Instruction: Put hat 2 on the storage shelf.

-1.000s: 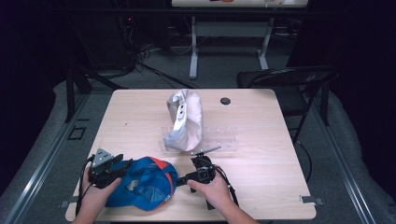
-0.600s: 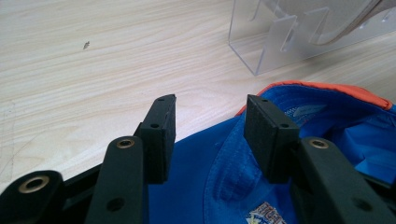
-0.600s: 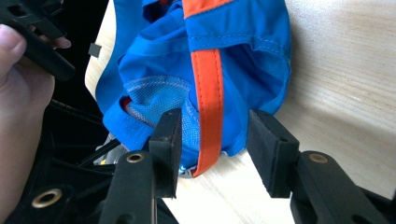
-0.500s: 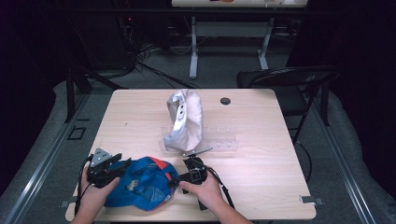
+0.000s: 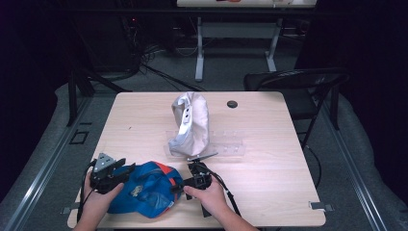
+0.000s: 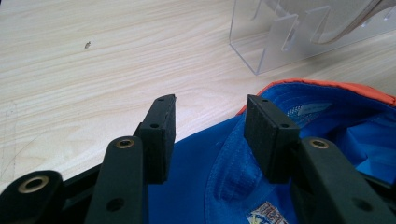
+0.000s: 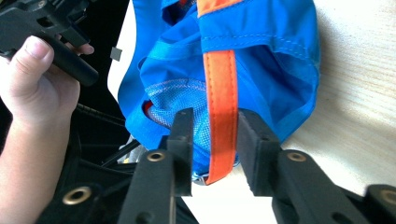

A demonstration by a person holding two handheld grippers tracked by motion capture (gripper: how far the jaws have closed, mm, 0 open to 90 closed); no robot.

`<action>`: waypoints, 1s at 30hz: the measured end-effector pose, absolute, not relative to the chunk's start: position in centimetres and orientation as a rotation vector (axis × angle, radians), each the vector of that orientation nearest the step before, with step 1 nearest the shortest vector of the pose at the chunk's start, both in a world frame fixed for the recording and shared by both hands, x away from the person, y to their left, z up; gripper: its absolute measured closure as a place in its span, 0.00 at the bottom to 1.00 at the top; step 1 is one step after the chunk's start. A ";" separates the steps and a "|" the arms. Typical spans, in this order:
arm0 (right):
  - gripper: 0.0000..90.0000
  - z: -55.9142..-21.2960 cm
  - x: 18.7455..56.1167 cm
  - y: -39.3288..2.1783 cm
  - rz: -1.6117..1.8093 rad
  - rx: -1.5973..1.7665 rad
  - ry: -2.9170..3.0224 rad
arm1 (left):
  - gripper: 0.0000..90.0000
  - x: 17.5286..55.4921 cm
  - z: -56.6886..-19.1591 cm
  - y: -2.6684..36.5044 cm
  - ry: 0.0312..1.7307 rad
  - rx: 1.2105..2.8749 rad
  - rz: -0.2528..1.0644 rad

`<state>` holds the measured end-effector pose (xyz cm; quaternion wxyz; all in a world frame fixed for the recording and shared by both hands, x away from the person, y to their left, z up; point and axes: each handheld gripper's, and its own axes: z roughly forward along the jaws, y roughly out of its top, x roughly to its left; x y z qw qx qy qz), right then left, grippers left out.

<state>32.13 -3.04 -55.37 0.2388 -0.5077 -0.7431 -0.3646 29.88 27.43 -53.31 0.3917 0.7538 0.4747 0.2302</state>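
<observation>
From the high view I see the blue cap [image 5: 144, 190] lying near the front edge of the table [image 5: 269, 192], between my two grippers. The left gripper [image 5: 126, 171] sits at the cap's left side, the right gripper [image 5: 179, 187] at its right; from up here both sets of jaws are too small for me to judge. Behind the cap a grey cap [image 5: 191, 124] stands on a clear acrylic stand [image 5: 226, 147], whose outline nearly vanishes against the wood. A small black disc [image 5: 232, 104] lies farther back.

In the left gripper view my jaws stand apart over the blue cap [image 6: 219, 172], with its rim lying between them; the pads do not press on it. The cap runs out of the picture at the bottom and right. The stand [image 6: 275, 39] is cut off at the top edge.

In the right gripper view the orange strap [image 7: 220, 112] of the blue cap [image 7: 261, 60] hangs between my jaws, which have just been closing. A thin gap shows on each side, so I see no firm pinch. The other hand [image 7: 32, 88] shows at the left, partly cut off.
</observation>
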 end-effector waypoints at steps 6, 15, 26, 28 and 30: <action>0.85 -55.2 32.1 -3.0 -0.990 -1.406 -2.033 | 0.60 29.9 -53.3 27.4 1.208 1.912 0.585; 0.86 -54.7 32.1 -3.4 -0.987 -1.428 -2.012 | 0.60 29.8 -53.3 27.4 1.208 1.911 0.586; 0.86 -53.0 32.3 -5.8 -1.000 -1.438 -1.986 | 0.60 29.8 -53.3 27.4 1.207 1.915 0.587; 0.86 -52.7 32.3 -6.4 -1.009 -1.450 -1.983 | 0.60 29.9 -53.3 27.4 1.208 1.914 0.586; 0.86 -52.5 32.4 -7.2 -1.017 -1.447 -1.990 | 0.60 29.9 -53.4 27.3 1.208 1.913 0.585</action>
